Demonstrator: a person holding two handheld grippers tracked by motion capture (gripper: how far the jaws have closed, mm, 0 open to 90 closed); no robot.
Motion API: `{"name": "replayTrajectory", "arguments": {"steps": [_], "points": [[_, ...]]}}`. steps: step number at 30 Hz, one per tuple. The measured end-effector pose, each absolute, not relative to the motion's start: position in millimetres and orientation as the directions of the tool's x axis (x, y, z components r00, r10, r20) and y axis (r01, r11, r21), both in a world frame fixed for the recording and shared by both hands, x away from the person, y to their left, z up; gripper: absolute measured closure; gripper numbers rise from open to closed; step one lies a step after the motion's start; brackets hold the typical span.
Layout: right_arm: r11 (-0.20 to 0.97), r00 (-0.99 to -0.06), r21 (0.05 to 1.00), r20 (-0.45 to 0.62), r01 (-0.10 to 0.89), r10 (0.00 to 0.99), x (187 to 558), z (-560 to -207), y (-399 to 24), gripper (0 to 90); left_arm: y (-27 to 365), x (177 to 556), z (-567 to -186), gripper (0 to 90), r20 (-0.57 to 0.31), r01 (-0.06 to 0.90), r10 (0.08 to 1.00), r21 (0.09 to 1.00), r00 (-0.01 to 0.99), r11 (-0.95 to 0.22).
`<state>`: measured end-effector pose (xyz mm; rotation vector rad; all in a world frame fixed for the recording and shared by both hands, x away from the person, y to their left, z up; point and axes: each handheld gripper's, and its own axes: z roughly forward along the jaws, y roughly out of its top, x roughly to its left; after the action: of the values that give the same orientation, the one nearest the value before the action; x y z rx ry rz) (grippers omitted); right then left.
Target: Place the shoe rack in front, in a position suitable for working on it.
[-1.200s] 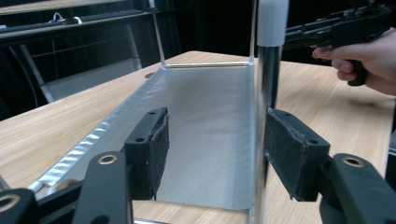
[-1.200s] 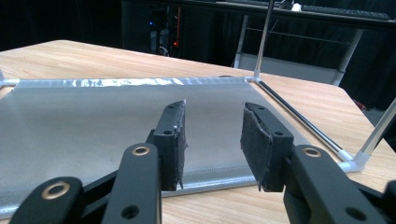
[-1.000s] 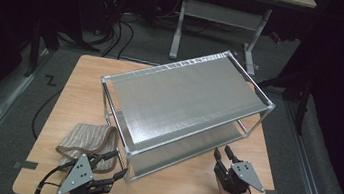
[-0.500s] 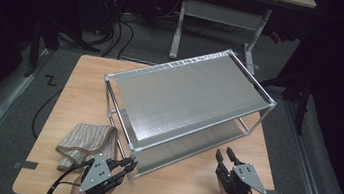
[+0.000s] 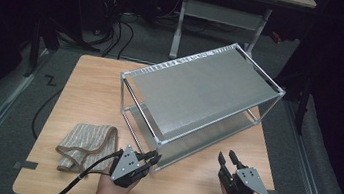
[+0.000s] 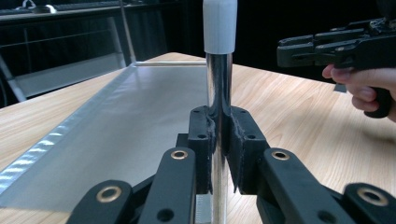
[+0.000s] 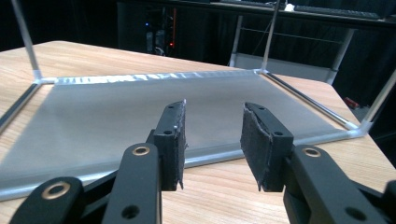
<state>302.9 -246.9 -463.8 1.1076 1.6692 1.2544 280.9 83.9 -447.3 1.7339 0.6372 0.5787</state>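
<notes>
At desk (image 5: 85, 90) front edge, left hand-held gripper (image 5: 150, 159) is clamped on rack (image 5: 200, 95) corner post (image 6: 218, 93); right hand-held gripper (image 5: 228, 160) sits apart, empty. Risk: 1-sided pull skews rack, pads slip on chrome.

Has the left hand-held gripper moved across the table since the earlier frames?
Yes. The left hand-held gripper has moved right, away from the folded cloth, and has just closed on the rack's front corner post.
</notes>
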Motion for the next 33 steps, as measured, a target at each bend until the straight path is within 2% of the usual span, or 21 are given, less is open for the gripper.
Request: {"name": "replayTrajectory", "arguments": {"steps": [7,10,12,20,24,33], "points": [[0.15,-0.373,0.972,-0.072,0.182,0.925,297,-461,-236,60.1,73,280,-445,78.4,0.062,0.118,0.655,0.967,0.753,-0.226],[0.152,-0.391,0.972,-0.072,0.177,0.918,293,-458,-230,59.7,79,276,-444,69.8,0.063,0.113,0.645,0.967,0.762,-0.228],[0.152,-0.404,0.974,-0.072,0.169,0.912,291,-457,-226,59.6,88,274,-444,67.1,0.08,0.104,0.651,0.965,0.755,-0.239],[0.158,-0.472,0.976,-0.069,0.152,0.879,275,-450,-205,58.3,152,298,-438,64.4,0.094,0.16,0.756,0.953,0.647,-0.256],[0.176,-0.512,0.974,-0.079,0.142,0.855,266,-448,-191,58.0,178,316,-433,64.4,0.075,0.179,0.809,0.96,0.584,-0.218],[0.214,-0.614,0.969,-0.096,0.122,0.784,259,-450,-160,57.7,205,339,-432,64.5,0.039,0.202,0.868,0.966,0.495,-0.159]]}}
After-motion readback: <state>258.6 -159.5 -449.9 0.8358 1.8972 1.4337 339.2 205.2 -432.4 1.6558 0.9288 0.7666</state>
